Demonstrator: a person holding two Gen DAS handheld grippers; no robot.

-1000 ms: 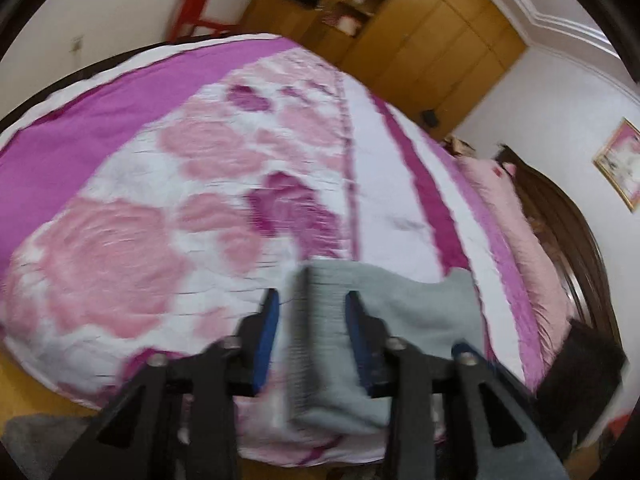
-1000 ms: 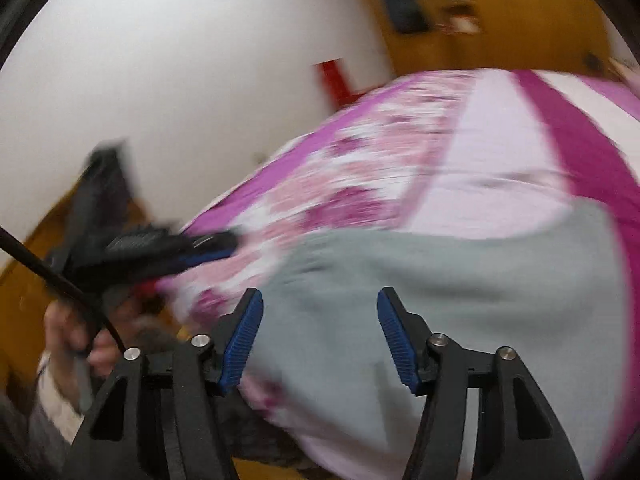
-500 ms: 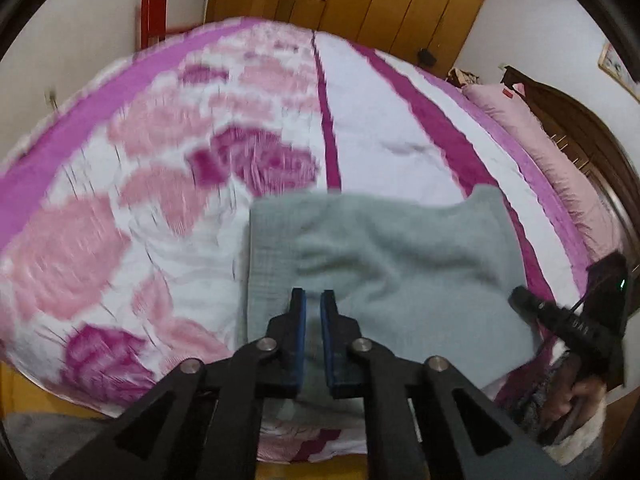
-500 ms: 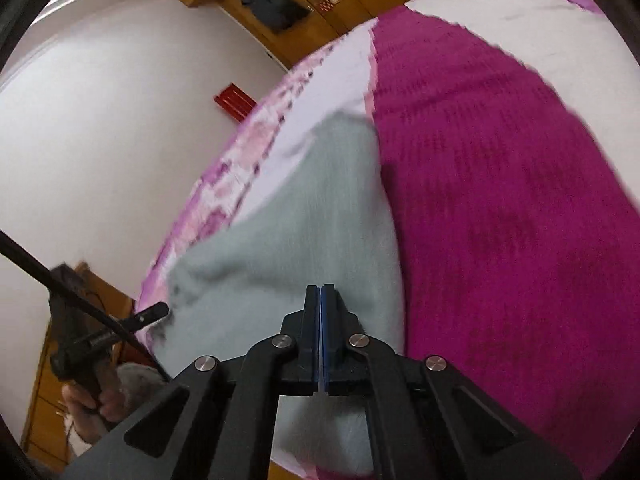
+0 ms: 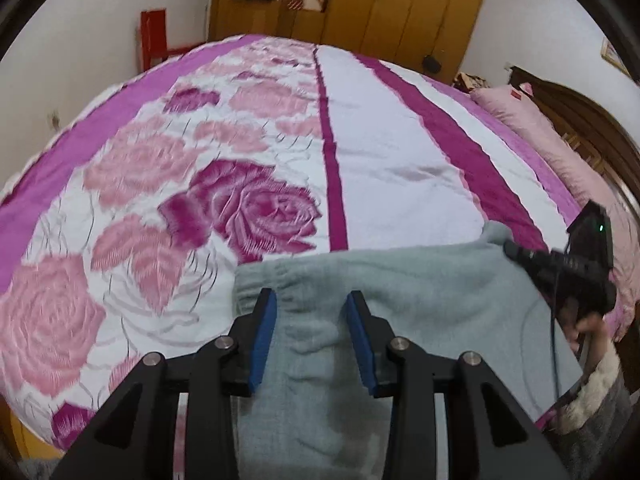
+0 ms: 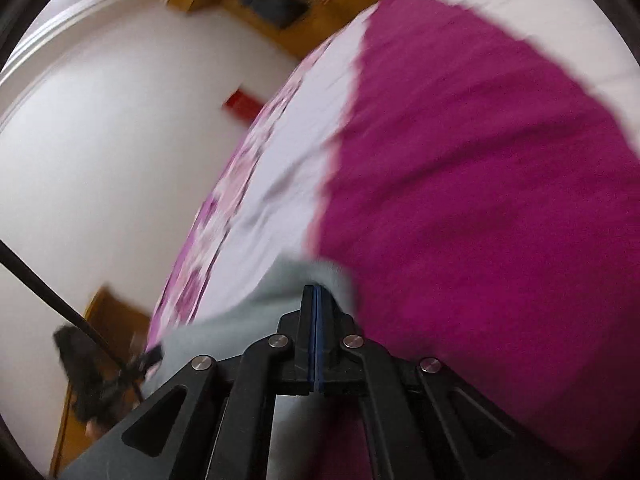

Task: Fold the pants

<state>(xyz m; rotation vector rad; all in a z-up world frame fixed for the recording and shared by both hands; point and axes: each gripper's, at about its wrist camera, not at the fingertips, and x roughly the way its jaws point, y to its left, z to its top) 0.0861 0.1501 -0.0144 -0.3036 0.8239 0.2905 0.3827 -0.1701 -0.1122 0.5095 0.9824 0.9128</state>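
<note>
Left wrist view shows the left gripper [image 5: 310, 336] at the bottom centre of the frame, its blue-padded jaws spread wide apart above the grey pants [image 5: 400, 300], with the cloth visible in the gap between them and neither pad clearly pressing on it. The pants lie flat across the lower centre and lower right of the frame, on the near edge of the bed, their gathered edge running along the top of the grey patch. At the right edge of the frame the right gripper [image 5: 516, 254] reaches onto the far corner of the pants, held by a hand [image 5: 588, 328] in a fuzzy sleeve. Beyond the cloth, the bedspread [image 5: 248, 168] fills the middle of the frame with pink and magenta roses on white at left and magenta stripes at right. A pink pillow [image 5: 532, 120] rests against a dark wooden headboard [image 5: 592, 120] at upper right. Farther back, a red chair [image 5: 154, 40] stands at upper left beside a wooden wardrobe [image 5: 360, 4] along the top. Right wrist view, blurred by motion, shows the right gripper [image 6: 316, 300] at lower centre with its jaws pressed together, pinching a corner of the pants [image 6: 272, 300], which trail to the lower left over the bedspread [image 6: 480, 200].
</note>
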